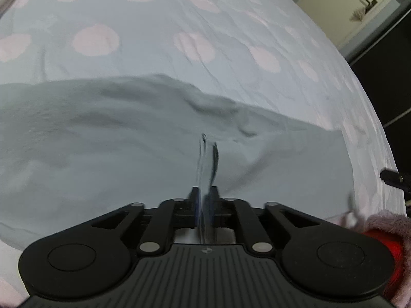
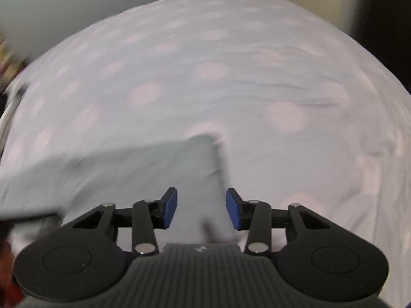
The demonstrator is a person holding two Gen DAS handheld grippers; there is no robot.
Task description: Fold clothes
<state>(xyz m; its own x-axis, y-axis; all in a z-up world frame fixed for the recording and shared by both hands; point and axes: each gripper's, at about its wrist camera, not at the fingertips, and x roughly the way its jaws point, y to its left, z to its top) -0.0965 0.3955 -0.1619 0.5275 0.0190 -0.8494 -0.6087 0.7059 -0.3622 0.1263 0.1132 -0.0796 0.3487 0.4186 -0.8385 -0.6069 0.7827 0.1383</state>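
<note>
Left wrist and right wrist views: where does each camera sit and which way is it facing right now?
Left wrist: on the left gripper, angled down at the grey garment on the polka-dot sheet; a fuzzy sleeve shows at right.
Right wrist: on the right gripper, jaws apart, angled down over the grey garment's corner; the picture is motion-blurred.
Shared: the same garment and dotted sheet.

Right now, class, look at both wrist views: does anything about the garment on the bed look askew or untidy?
Yes. The grey-green garment lies on the dotted bedsheet with a wavy, rumpled far edge and creases near the middle, not a straight fold line. In the right wrist view one corner sticks out. Nothing looks damaged or spilled.
</note>
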